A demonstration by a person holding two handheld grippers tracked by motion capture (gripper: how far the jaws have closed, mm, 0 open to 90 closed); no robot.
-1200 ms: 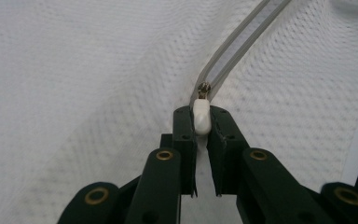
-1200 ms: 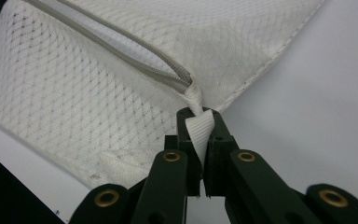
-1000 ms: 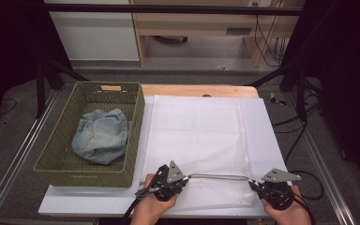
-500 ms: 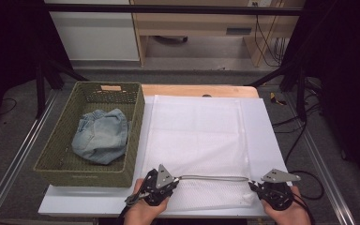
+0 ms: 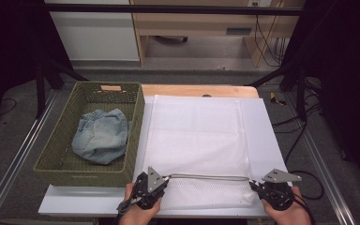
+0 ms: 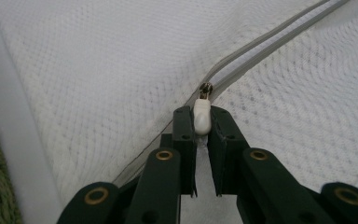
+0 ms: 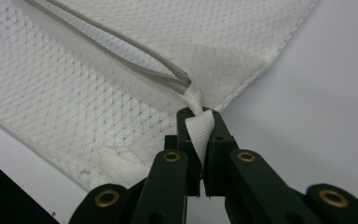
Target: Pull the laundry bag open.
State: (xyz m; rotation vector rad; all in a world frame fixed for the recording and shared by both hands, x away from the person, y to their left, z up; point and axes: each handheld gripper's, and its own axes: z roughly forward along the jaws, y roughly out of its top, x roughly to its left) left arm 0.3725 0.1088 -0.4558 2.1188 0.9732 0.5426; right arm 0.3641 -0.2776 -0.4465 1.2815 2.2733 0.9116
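While the left claw (image 6: pixel 201 122) pinches the zip pull (image 6: pixel 202 116) of the mesh laundry bag (image 5: pixel 197 136) lying flat on the worktop (image 5: pixel 262 122), the right claw (image 7: pixel 200 122) clamps its end tab (image 7: pixel 199 128); unzipping looks underway; next, a steady sideways pull.

We see the right gripper (image 7: pixel 200 122) with its 2 black jaws clamped on a white woven fabric tab (image 7: pixel 198 128) at the end of the grey zipper (image 7: pixel 135 65) of a white mesh laundry bag (image 7: pixel 98 112), lying on a pale grey tabletop (image 7: pixel 326 102).
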